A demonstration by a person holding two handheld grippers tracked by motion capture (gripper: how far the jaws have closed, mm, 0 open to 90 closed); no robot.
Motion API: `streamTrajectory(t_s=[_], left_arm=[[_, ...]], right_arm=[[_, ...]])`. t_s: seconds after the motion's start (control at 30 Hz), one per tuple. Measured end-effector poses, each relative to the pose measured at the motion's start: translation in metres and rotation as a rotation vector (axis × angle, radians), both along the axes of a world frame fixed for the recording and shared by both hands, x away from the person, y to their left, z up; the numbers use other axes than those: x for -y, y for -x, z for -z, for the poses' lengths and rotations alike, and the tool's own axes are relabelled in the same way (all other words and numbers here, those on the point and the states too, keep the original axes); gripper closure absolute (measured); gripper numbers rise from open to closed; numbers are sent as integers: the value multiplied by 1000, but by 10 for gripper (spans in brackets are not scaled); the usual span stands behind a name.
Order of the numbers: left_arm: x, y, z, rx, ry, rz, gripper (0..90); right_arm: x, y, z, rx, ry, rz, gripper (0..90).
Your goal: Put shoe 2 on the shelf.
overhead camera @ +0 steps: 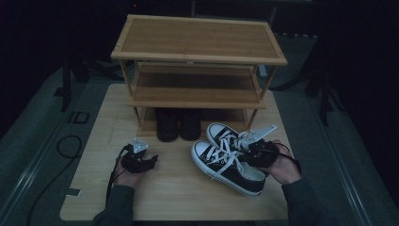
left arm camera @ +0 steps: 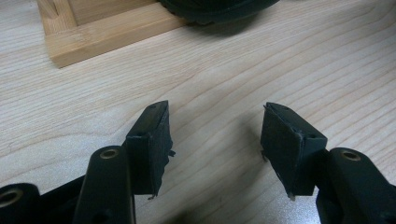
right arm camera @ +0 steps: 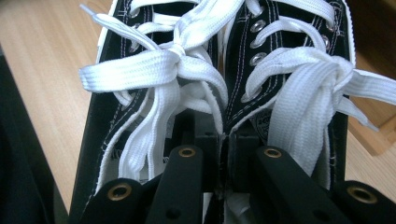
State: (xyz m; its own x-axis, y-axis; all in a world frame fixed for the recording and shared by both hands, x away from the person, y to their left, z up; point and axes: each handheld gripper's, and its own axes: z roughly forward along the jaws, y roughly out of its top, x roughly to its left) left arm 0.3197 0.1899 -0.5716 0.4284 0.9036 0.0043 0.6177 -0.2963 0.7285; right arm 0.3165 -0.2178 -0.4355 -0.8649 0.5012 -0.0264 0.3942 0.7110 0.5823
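Dim room around a pale wooden worktop (overhead camera: 94, 197). In front of the shoe rack (overhead camera: 197, 56) I have my right hand-held gripper (right arm camera: 223, 154) clamped on both sneakers' (overhead camera: 230, 162) inner collars; left hand-held gripper (left arm camera: 215, 140), left of them, stands apart over bare wood.

Black canvas low-top sneakers (overhead camera: 230, 160) with white flat laces, white toe caps, white rubber soles, white stitching, silver eyelets. Light tan three-tier bamboo shoe rack (overhead camera: 197, 42). Pair of plain black shoes (overhead camera: 179, 125) on bottom tier. Pale wood-grain surface (overhead camera: 174, 197). Black tongs (left arm camera: 215, 144), brass rivets.
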Motion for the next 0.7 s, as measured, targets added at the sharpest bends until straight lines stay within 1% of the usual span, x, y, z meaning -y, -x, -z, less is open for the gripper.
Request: streamTrajectory(t_s=[0.03,0.07,0.1,0.13,0.2,0.23,0.27,0.3,0.4,0.43,0.5,0.6,0.7], left_arm=[[0,0,0,0,0,0,429],[0,0,0,0,0,0,429],[0,0,0,-2,0,1,429],[0,0,0,-2,0,1,429],[0,0,0,-1,0,2,429],[0,0,0,-1,-1,2,429],[0,0,0,-1,-1,1,429],[0,0,0,-2,0,2,429],[0,0,0,-2,0,2,429],[0,0,0,-2,0,2,429],[0,0,0,-2,0,3,429],[0,0,0,-2,-1,2,429],[0,0,0,-2,0,2,429]], right_arm=[[-1,0,-2,-2,-3,-14,853],[-1,0,-2,-2,-3,-14,853],[-1,-1,-3,-3,-11,-32,853],[-1,-1,-3,-3,-11,-32,853],[0,-2,-4,-9,-27,-54,853],[1,-5,-5,-22,-47,-69,853],[1,-5,-5,-22,-47,-69,853],[1,-7,-7,-23,-53,-89,853],[0,-9,-9,-15,-45,-104,853],[-1,-10,-12,-5,-33,-112,853],[-1,-12,-14,3,-24,-118,853],[-1,-14,-17,7,-17,-123,853],[-1,-19,-21,11,-6,-143,853]])
